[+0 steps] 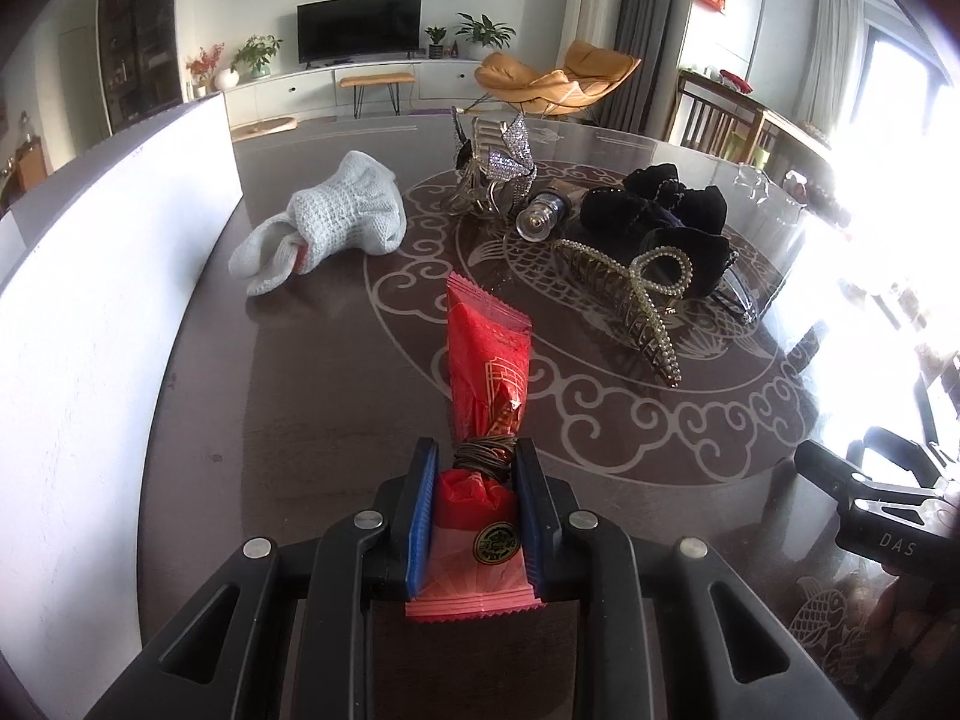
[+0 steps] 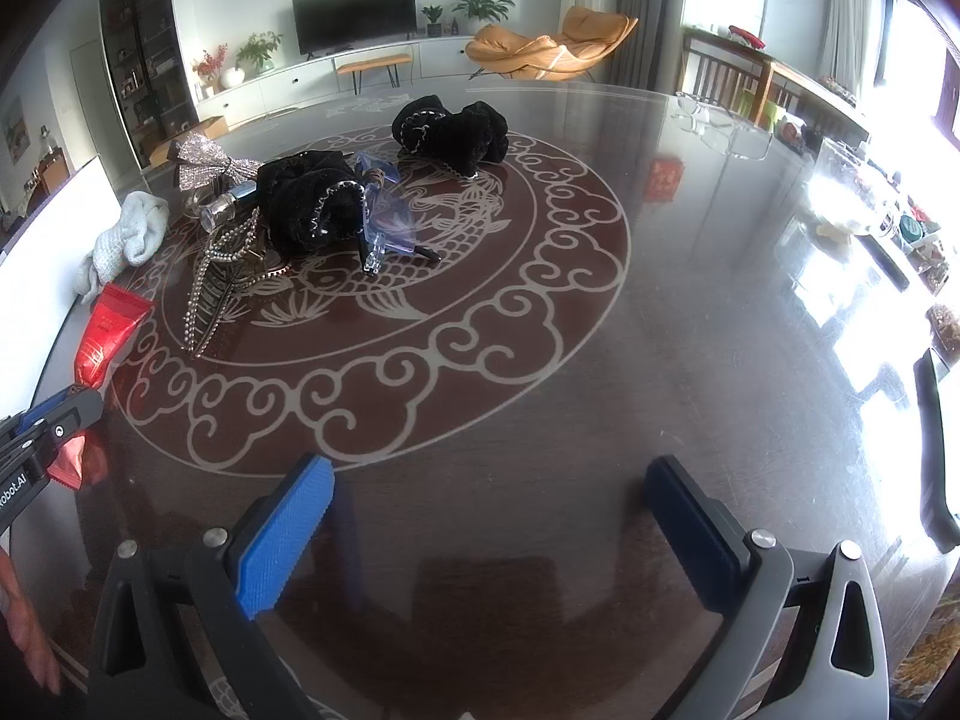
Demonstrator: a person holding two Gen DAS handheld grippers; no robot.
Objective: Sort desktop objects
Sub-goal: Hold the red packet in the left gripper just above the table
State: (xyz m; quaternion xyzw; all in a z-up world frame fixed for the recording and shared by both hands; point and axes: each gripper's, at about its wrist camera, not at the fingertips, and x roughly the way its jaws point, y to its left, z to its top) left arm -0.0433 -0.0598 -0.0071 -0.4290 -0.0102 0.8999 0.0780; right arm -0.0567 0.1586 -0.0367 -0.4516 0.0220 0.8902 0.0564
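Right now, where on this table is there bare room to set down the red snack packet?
Bare tabletop lies right of the cloud-pattern ring, and between the white board and the red packet. Crowded: the middle, with pearl hair claw, black scrunchies and knitted sock.

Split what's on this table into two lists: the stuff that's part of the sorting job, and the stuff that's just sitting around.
For sorting:
red snack packet, clamped in the left gripper
knitted sock
pearl hair claw
rhinestone bow clip
black scrunchies
small glass bottle

Lying about:
white board
television
orange chair
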